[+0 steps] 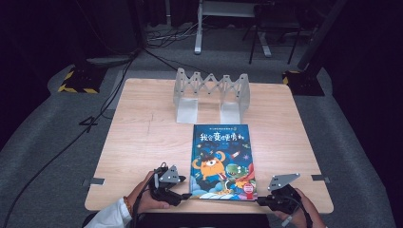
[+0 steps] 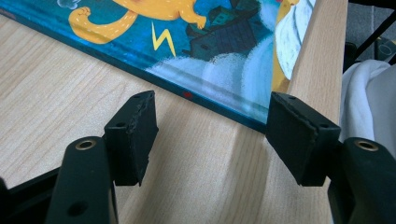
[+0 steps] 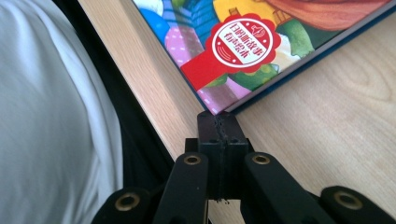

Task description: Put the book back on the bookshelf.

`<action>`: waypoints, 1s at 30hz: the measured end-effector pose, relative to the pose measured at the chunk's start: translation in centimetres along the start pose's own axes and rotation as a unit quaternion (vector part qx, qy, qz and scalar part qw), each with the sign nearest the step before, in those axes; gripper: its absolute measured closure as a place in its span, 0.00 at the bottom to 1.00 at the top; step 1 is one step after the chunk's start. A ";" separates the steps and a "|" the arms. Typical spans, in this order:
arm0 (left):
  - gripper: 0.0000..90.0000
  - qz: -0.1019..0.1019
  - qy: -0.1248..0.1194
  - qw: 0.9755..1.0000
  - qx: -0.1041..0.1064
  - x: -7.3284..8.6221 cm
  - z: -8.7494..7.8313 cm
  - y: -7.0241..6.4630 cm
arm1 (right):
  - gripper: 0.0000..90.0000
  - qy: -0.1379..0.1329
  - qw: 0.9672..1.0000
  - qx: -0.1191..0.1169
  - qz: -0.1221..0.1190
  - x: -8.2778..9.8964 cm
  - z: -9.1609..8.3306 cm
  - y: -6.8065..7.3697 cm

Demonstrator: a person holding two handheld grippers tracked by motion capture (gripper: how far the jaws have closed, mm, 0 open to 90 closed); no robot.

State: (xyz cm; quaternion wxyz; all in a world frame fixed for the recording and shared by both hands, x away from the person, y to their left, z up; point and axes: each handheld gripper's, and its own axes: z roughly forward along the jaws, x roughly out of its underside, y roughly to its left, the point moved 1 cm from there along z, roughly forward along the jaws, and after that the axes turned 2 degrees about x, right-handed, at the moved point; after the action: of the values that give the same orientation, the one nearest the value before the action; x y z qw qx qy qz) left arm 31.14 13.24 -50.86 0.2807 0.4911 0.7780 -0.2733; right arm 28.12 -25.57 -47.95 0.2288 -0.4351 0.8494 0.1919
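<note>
A picture book [image 1: 221,156] with a blue cartoon cover lies flat near the front edge of the wooden table [image 1: 142,133]. My left gripper [image 1: 184,194] lies low on the table at the book's near left corner. In the left gripper view the left gripper [image 2: 210,105] is open, and the book [image 2: 224,42] has its corner just ahead of the gap, touching neither pad. My right gripper [image 1: 259,200] is at the near right corner. The right gripper [image 3: 218,115] has its jaws pressed together, tips against the corner of the book [image 3: 243,42], nothing visible between them.
A pale folding book rack [image 1: 211,92] stands at the back of the table. The table's front edge [image 3: 154,88] runs right by both grippers, with a white sleeve [image 3: 46,116] beyond it. Cables and furniture legs lie on the dark floor behind.
</note>
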 end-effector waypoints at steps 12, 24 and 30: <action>0.25 -0.002 0.008 1.000 -0.018 -0.1 0.1 0.0 | 0.94 -0.091 0.995 0.007 -0.034 -1.2 0.0 1.0; 0.22 0.024 -0.008 0.999 -0.023 -0.9 0.7 -1.3 | 0.88 -0.121 0.992 0.010 -0.044 -2.9 -0.3 1.3; 0.19 0.039 -0.012 0.999 -0.023 -2.0 2.2 -1.9 | 0.85 -0.128 0.990 0.018 -0.053 -3.7 -0.2 1.5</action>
State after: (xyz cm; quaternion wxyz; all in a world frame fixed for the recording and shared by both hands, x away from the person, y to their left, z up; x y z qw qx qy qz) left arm 30.44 9.80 -50.66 0.3115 0.5110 0.7613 -0.2496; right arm 28.74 -22.47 -45.51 0.3530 -0.4468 0.7927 0.2180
